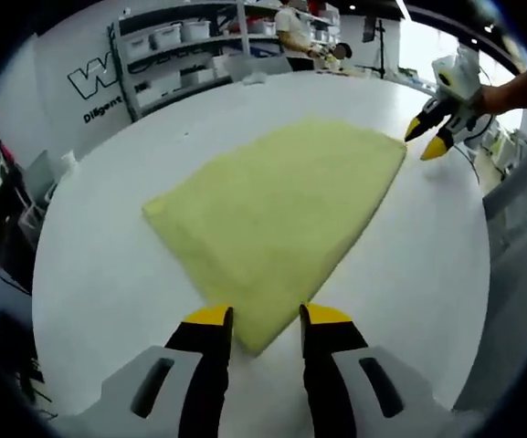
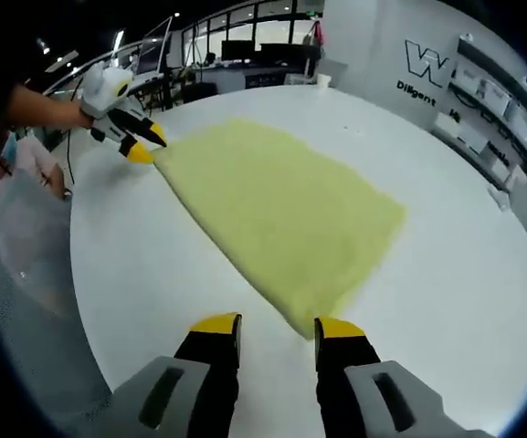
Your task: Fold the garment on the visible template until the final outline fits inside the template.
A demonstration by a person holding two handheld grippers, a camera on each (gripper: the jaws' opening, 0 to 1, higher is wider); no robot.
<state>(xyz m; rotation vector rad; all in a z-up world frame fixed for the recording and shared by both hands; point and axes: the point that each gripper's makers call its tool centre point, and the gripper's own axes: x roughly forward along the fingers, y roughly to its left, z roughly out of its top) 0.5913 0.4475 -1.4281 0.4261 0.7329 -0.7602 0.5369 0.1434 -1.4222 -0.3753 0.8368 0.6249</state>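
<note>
both tongs are spread wide and hold nothing. left tongs (image 1: 266,321) sit at one corner of the yellow-green cloth (image 1: 281,214), which lies flat on the white table (image 1: 108,274). right tongs (image 2: 278,328) wait at the far corner. folding looks just begun; next, each must pinch its corner.

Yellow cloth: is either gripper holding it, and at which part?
Nothing is held. Both grippers are open, the left gripper and right gripper each at a corner of the yellow cloth.
</note>
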